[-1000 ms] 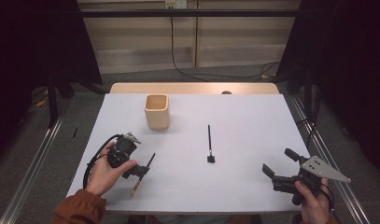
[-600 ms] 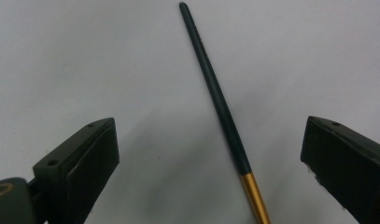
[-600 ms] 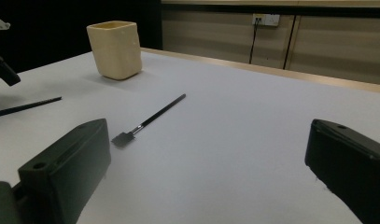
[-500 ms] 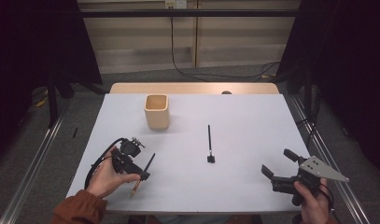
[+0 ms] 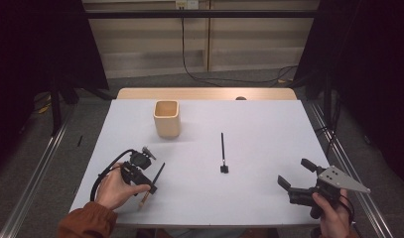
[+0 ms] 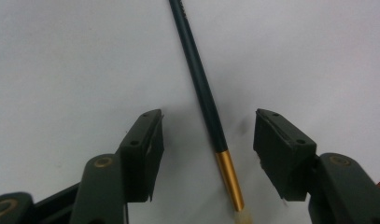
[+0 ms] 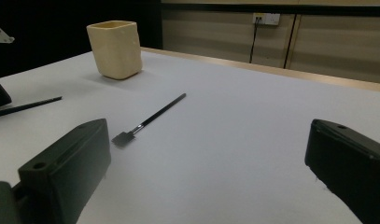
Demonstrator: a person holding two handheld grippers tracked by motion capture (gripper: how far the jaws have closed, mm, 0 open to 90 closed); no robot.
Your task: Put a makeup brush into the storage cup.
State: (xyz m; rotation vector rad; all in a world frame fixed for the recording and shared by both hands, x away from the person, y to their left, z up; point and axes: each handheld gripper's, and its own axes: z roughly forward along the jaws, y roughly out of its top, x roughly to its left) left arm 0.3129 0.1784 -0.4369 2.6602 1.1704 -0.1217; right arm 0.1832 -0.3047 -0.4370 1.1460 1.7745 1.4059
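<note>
- High view: left gripper (image 5: 149,181) down over brush (image 5: 153,181) at table (image 5: 269,124) near-left; right gripper (image 5: 299,176) well apart, jaws wide.
- Left gripper view: jaws just closing, brush (image 6: 204,100) between, pads not touching.
- Right gripper view: jaws apart, nothing between.

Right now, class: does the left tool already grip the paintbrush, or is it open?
Open. The left tool straddles the paintbrush; its jaws have just been closing, with gaps on both sides.

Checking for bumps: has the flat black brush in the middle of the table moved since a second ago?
No. The flat black brush lies unchanged right of the cup.
</note>
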